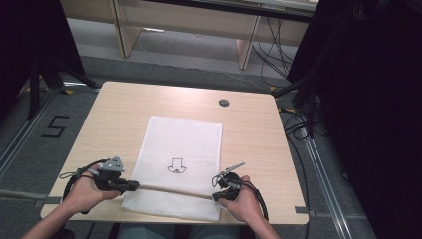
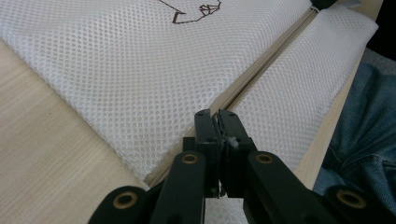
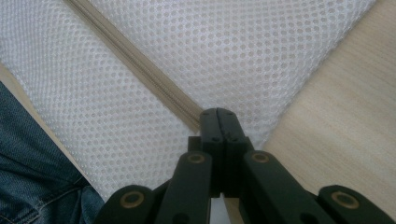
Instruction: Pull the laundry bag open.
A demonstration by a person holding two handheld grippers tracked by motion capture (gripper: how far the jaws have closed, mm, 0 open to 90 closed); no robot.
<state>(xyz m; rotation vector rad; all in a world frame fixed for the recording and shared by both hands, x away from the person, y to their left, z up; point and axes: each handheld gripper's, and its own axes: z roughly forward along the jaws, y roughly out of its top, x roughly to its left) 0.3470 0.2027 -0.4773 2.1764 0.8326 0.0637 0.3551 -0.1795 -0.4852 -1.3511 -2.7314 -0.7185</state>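
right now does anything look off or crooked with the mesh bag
Nothing stands out. The white mesh bag lies flat on the table, only slightly turned against its edge. Its beige zipper looks closed, with the left gripper and right gripper shut at its two ends.

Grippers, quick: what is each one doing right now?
Left gripper: shut, pinching something small at the mesh bag's zipper end.
Right gripper: shut at the zipper's other end.

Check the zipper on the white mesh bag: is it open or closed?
Closed, as far as shows. The zipper runs as one unbroken tan line across the mesh bag, between the left claw and right claw, with no gap.
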